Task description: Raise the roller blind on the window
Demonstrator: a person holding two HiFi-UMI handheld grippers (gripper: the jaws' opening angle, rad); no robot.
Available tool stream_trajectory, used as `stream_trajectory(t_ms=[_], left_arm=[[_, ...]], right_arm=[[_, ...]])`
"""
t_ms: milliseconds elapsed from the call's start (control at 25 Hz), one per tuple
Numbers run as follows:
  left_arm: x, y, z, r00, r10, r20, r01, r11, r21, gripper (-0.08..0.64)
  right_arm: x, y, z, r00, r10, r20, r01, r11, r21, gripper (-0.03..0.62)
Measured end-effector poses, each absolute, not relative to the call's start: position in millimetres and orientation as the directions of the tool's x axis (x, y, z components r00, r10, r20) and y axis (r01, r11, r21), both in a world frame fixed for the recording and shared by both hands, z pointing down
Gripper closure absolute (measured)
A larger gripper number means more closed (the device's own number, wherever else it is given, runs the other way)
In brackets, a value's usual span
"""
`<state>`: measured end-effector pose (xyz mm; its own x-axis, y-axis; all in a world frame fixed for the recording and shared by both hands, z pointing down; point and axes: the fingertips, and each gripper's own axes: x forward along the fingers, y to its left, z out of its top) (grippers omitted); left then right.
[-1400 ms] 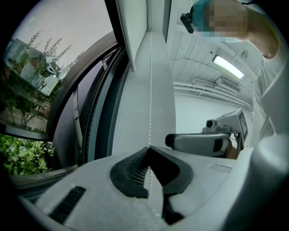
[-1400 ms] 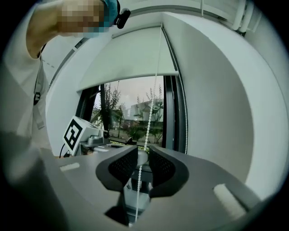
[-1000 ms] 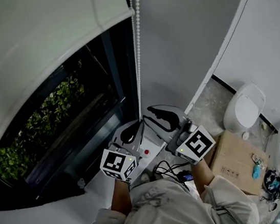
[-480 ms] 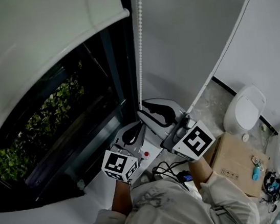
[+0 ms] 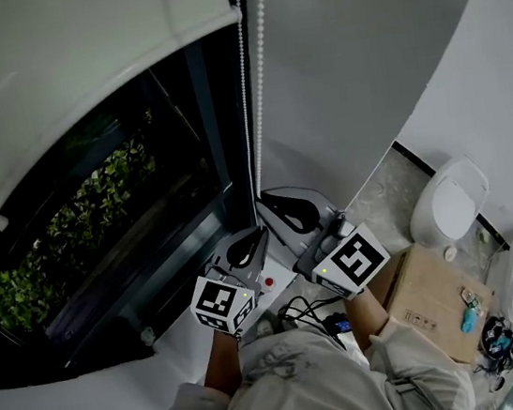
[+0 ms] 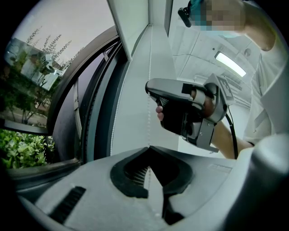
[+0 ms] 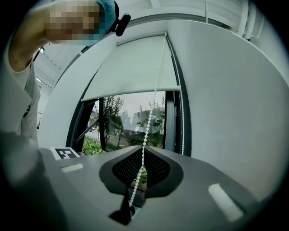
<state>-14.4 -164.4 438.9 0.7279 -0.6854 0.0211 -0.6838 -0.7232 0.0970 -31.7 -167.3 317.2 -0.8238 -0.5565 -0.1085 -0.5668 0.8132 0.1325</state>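
Note:
The white roller blind (image 5: pixel 76 64) covers the upper part of the window, and its white bead chain (image 5: pixel 260 76) hangs down the right side. My left gripper (image 5: pixel 260 233) is the lower one and is shut on a chain strand (image 6: pixel 149 94), which runs into its closed tips (image 6: pixel 149 148). My right gripper (image 5: pixel 263 200) sits just above it, and its jaws are closing; in the right gripper view the tips (image 7: pixel 143 149) meet on the bead chain (image 7: pixel 153 103), which rises to the blind (image 7: pixel 135 67). The left gripper view shows the right gripper (image 6: pixel 185 108) above.
Dark window frame (image 5: pixel 214 139) with green shrubs (image 5: pixel 79 224) outside. A grey wall (image 5: pixel 360 62) stands to the right. Lower right are a toilet (image 5: pixel 450 200), a cardboard box (image 5: pixel 435 293) and black cables (image 5: pixel 305 314) on the floor.
The right gripper's jaws, open around the chain before, have closed on it. The left gripper has stayed shut on the chain below, almost still.

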Motion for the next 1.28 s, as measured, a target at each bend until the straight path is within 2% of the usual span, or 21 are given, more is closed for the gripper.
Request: stream_trajectory(t_ms=[1280], left_arm=[[-13.4, -146.8, 522.0, 0.735, -0.653, 0.182, -0.678, -0.717, 0.163, 0.548]], right_arm=[[-31.5, -155.6, 397.0, -0.815, -0.577, -0.049, -0.578, 0.816, 0.015, 0.571]])
